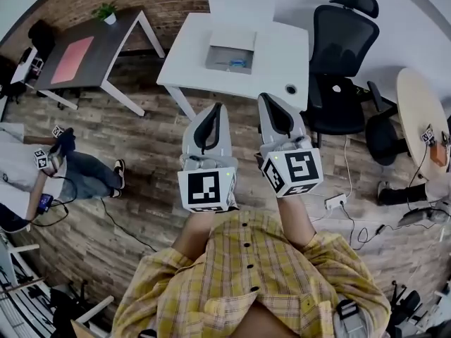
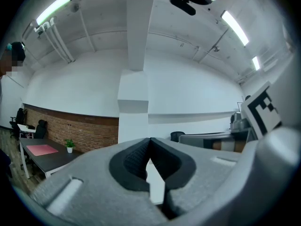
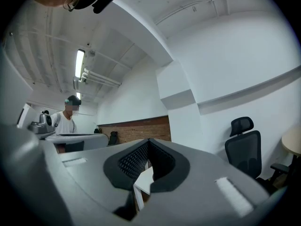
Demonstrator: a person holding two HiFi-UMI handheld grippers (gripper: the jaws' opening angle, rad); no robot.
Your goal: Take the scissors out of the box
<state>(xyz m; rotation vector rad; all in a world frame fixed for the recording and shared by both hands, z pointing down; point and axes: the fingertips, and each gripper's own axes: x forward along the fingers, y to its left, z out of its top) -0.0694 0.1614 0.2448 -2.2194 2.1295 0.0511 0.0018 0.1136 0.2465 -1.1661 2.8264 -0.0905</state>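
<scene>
While the 2 tools are held level above the wooden floor [image 1: 141,153], the box [image 1: 230,51] sits well ahead of them on the white surface [image 1: 282,55], clear of both tips. It is a shallow grey box, open at the top. A small bluish shape lying inside it, toward the near right, is probably the scissors [image 1: 238,63], though it is too small to be sure. Nothing else can be made out in the box.

The left tool [image 1: 218,107] has its jaws closed tip to tip with nothing between them, as the left gripper view confirms [image 2: 150,139]. The right tool [image 1: 262,97] is likewise closed and empty [image 3: 148,140]. Both point toward the surface's near edge, side by side and just apart. A black office chair [image 1: 342,62] stands to the right of the surface.
</scene>
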